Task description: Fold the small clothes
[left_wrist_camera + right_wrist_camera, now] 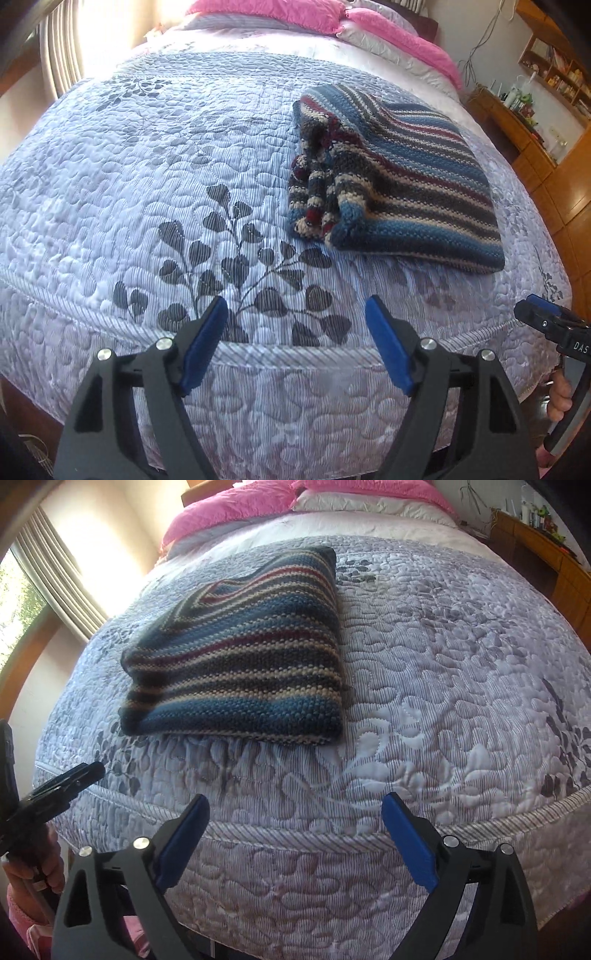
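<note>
Both grippers, left [295, 328] and right [295, 819], are held spread and empty at the bed [147, 184] edge. Folding of the sweater [236, 664] seems finished; only tidying its bunched side would be needed.

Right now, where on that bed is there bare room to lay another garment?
Bare quilt lies left of the folded striped sweater, up to the pink pillows. In the right view, quilt is also free on the sweater's other side. Only a narrow strip separates it from the bed's near edge.
</note>
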A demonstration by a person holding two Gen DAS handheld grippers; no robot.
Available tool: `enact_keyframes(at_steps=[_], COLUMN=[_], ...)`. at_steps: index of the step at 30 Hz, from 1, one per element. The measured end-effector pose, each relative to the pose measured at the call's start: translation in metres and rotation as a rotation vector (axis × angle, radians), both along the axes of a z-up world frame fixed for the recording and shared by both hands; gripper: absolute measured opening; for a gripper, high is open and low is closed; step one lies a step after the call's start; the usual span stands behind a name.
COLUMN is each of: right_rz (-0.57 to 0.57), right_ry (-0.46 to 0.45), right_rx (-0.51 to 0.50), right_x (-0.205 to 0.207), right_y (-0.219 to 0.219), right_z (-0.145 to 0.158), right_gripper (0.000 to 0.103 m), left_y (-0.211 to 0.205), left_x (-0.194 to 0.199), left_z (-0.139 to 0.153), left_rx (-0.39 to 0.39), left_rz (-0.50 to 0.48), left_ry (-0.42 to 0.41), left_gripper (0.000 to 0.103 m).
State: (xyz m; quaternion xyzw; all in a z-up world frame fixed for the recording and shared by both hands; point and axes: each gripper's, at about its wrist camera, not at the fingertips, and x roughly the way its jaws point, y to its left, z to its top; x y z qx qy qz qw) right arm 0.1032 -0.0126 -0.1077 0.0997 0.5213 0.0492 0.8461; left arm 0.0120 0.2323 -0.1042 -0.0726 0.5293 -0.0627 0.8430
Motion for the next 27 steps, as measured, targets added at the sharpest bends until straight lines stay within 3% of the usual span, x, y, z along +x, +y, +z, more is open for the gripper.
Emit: enact_keyframes(at_steps=[7,27], right_rz=[0.014,-0.012], right_ry=[-0.019,-0.120], right_rx=[-0.003,-0.106], right_x=[-0.023,-0.064], right_y=[0.014,0.046], right_z=[0.015,0.062], right_gripper=[0.098,0.099], left_y=[-0.001,-0.018], left_x=[-0.034,-0.071], left_z=[0.019,0.084], left_rx=[0.035,0.201], left_rz=[-0.010,0.009], left_ry=[-0.040,-0.191], left_gripper=[0.079,0.087])
